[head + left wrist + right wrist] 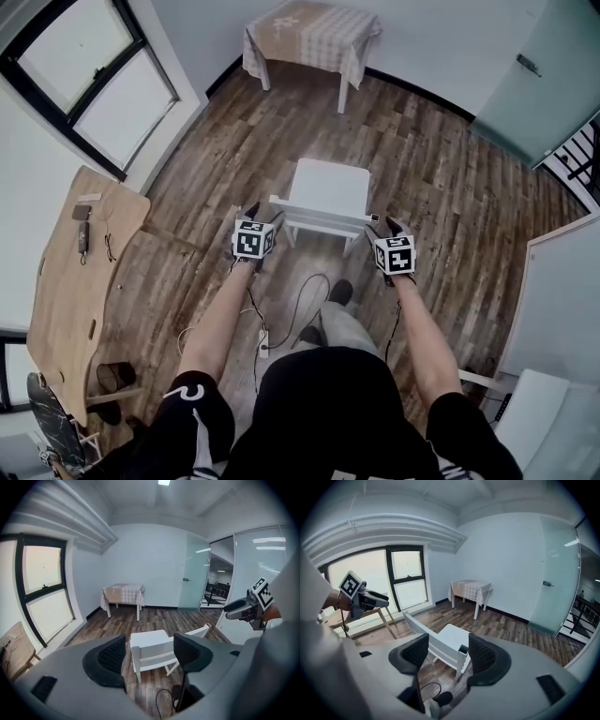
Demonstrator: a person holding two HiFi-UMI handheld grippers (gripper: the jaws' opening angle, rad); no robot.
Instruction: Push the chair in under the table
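A white chair (330, 187) stands on the wood floor with its backrest toward me. Farther off, by the back wall, is the table (309, 33) with a checked cloth. My left gripper (262, 214) is at the left end of the backrest's top rail and my right gripper (382, 228) at the right end. In the left gripper view the jaws (149, 653) stand open, with the chair's (152, 645) left backrest post seen between them. The right gripper's jaws (447, 654) are also open, framing the chair's (449, 637) right backrest post. No pad visibly presses on the chair.
A wooden desk (75, 281) runs along the left wall below a window (89, 80). A black cable (300, 300) loops on the floor by my shoe (339, 292). A frosted glass door (534, 75) is at the back right, and white furniture (553, 412) at the near right.
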